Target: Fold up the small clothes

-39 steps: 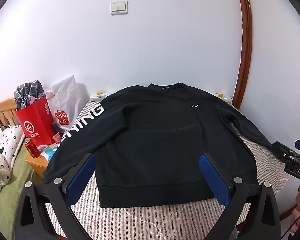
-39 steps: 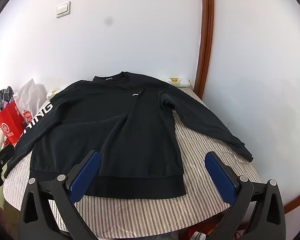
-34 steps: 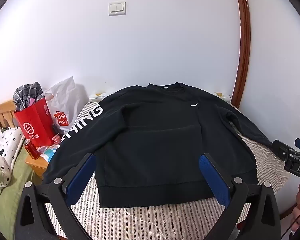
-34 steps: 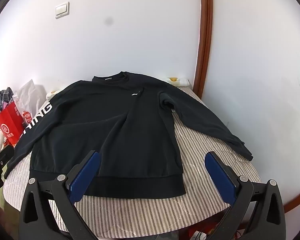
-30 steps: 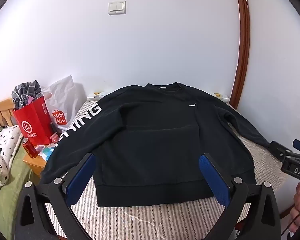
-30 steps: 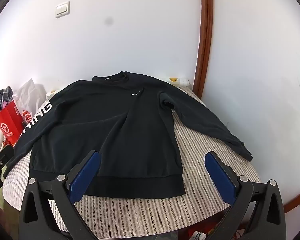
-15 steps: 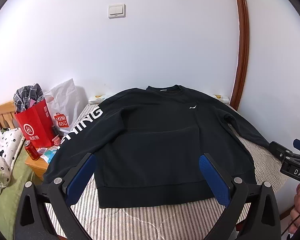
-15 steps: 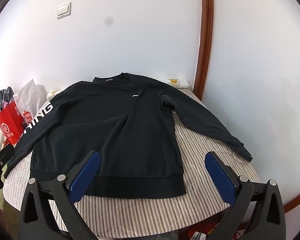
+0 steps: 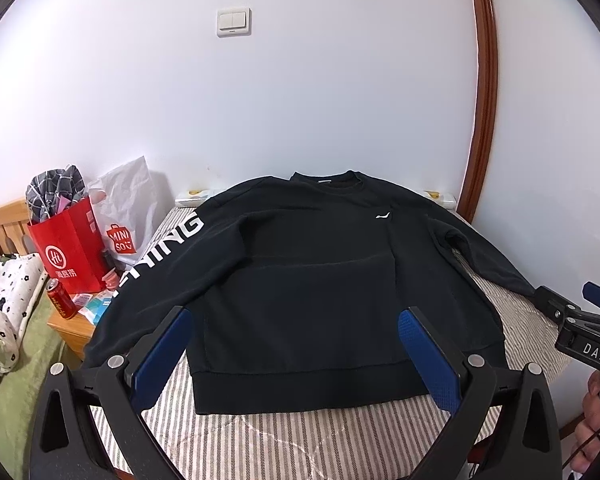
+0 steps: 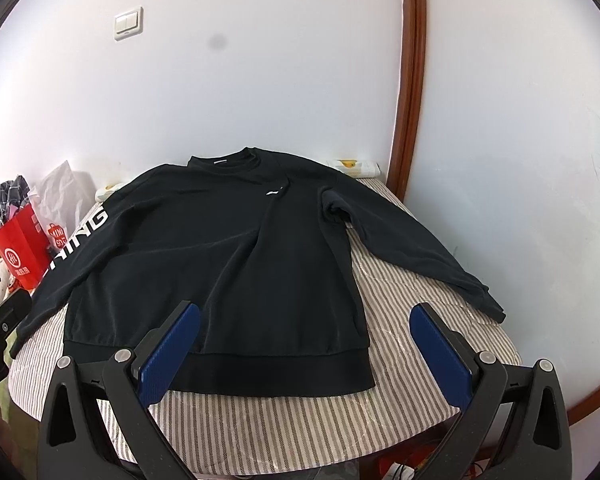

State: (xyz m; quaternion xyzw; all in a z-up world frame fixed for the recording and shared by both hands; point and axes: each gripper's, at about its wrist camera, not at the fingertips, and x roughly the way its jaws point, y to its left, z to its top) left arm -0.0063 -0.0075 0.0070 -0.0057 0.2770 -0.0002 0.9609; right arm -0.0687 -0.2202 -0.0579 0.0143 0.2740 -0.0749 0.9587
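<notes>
Black sweatshirt (image 9: 300, 280) is lying flat, face up on the striped bed (image 10: 420, 300), sleeves spread out. Left tool (image 9: 296, 356) and right tool (image 10: 304, 352) both hover wide open near the hem, holding nothing.

White "HING" ran down the sweatshirt (image 9: 300, 280) sleeve, "MINISO" sat on the white bag (image 9: 126, 216), and "DAS" showed on the right gripper (image 9: 592, 350).
</notes>
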